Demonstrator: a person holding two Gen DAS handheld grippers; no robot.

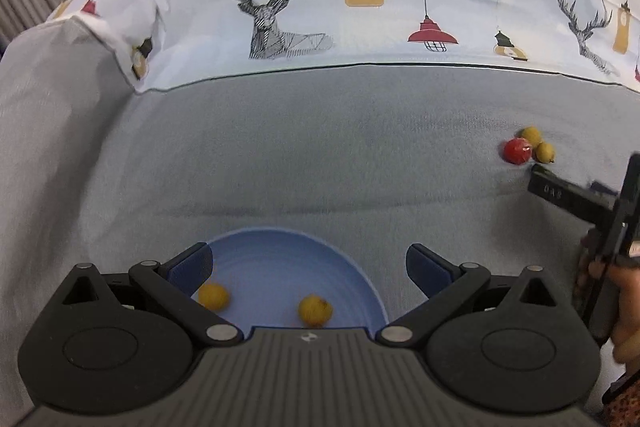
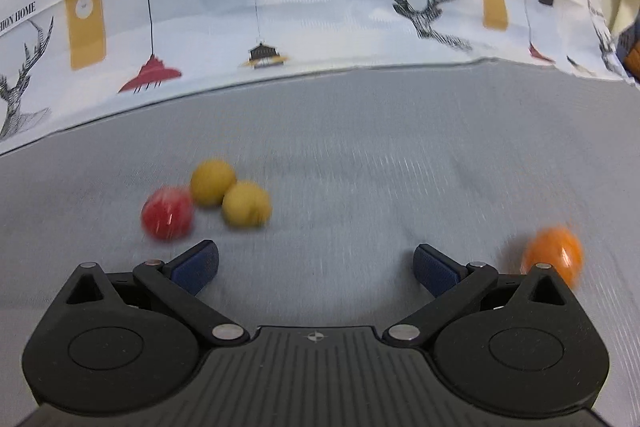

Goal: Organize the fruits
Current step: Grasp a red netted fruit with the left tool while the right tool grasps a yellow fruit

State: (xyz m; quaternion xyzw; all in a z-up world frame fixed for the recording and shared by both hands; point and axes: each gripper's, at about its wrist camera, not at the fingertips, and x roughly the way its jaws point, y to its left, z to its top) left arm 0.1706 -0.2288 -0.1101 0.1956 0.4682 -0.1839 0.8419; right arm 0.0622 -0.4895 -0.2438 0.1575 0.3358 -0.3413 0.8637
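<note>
Blue ribbed plate [image 1: 352, 267] under your wide-open, empty left gripper [image 1: 309, 261] holds two yellow fruits [image 1: 315, 310], while red fruit [image 2: 167, 213], two more yellow ones [image 2: 246, 204] and orange fruit [image 2: 554, 254] wait on grey cloth [image 2: 360, 155] by your equally spread, empty right gripper [image 2: 316, 263].

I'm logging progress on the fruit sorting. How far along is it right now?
Done: two yellow fruits already lie in the blue bowl. In hand: nothing; the left gripper hangs open over the bowl, and the right gripper is open, near the loose cluster. Left: a red fruit, two more yellow fruits and an orange fruit lie on the grey cloth.
</note>
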